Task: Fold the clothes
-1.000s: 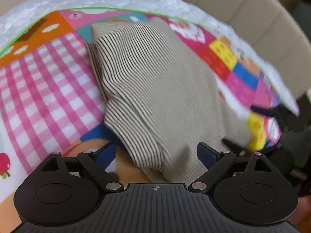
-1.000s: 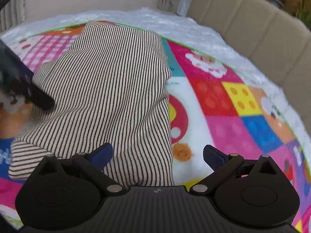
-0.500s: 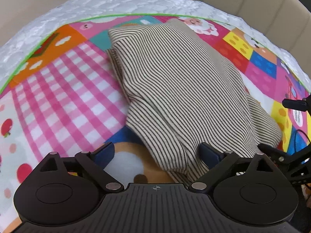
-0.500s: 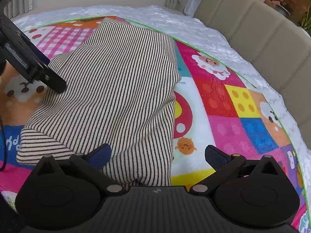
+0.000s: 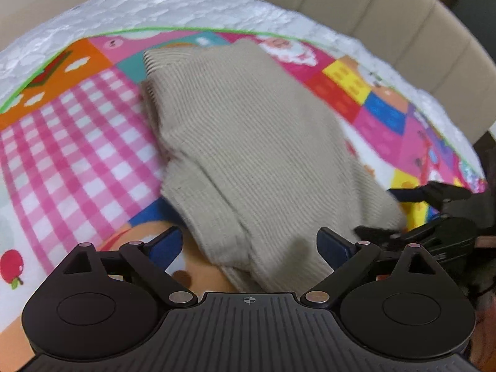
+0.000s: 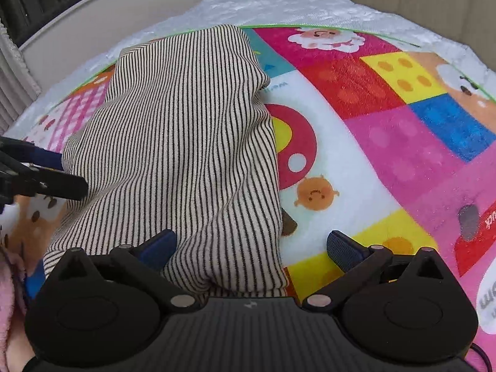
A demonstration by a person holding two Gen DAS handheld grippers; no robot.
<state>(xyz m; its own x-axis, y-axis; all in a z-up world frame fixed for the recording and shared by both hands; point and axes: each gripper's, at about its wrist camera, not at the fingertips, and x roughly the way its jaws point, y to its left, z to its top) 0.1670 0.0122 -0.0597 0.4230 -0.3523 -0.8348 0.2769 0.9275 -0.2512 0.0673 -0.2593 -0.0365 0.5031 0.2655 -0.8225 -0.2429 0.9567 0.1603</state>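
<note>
Your left gripper (image 5: pixel 249 243) has its jaws spread wide, blue pads (image 5: pixel 164 243) well apart and nothing pinched between them. Your right gripper (image 6: pixel 252 245) is spread just as wide. Each gripper's fingers reach into the edge of the other's view, so they sit near each other.

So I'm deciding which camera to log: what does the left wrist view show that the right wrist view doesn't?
Left wrist only: the pink checked patch, a red apple print and the right claw, open. Right wrist only: the red ring print, an orange face and the left claw, open. Both: the striped garment on the mat, beige cushions behind.
</note>
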